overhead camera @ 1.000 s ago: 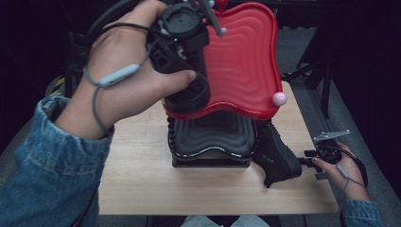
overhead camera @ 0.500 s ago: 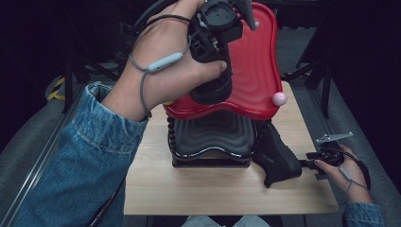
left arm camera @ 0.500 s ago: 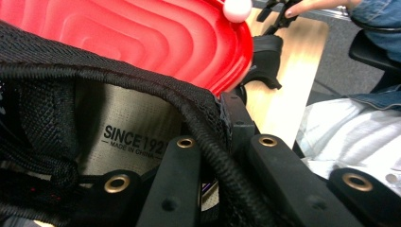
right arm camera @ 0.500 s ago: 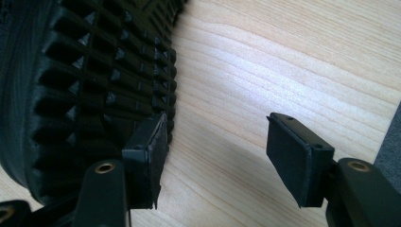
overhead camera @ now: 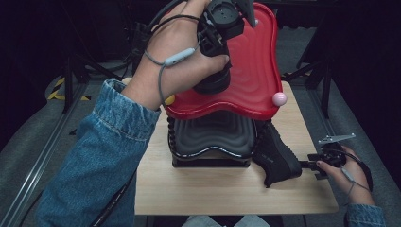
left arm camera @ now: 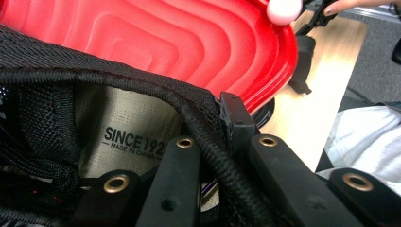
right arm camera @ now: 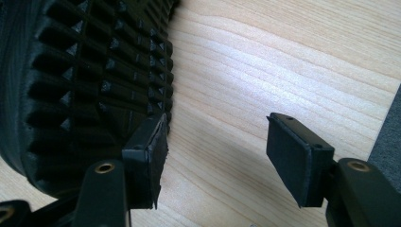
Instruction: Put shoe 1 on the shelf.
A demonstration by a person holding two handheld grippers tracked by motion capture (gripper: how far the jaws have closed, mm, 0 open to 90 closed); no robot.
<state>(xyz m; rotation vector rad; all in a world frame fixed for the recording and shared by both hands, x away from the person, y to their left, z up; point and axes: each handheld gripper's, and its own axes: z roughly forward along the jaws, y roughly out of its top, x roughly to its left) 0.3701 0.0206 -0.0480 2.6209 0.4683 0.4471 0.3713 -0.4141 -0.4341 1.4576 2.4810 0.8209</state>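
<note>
Wooden counter (overhead camera: 213, 189) on a dark studio floor — stock as follows. Your left gripper (left arm camera: 222, 179), raised over the red tray (overhead camera: 255, 71), has its jaws clenched on the collar of a black shoe (left arm camera: 71, 118) — insole print visible, laces trailing across. Your right gripper (right arm camera: 215, 156) rests low at the counter's right edge, jaws released and spread, one pad just beside the treaded sole of a second black shoe (overhead camera: 276, 158). Red tray sits on a black tray (overhead camera: 213, 137); pink ball (overhead camera: 279, 99) at its rim.

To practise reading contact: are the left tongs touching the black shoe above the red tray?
Touching. The left gripper view shows the left tongs shut on the black shoe, clamping its corded collar edge.
</note>
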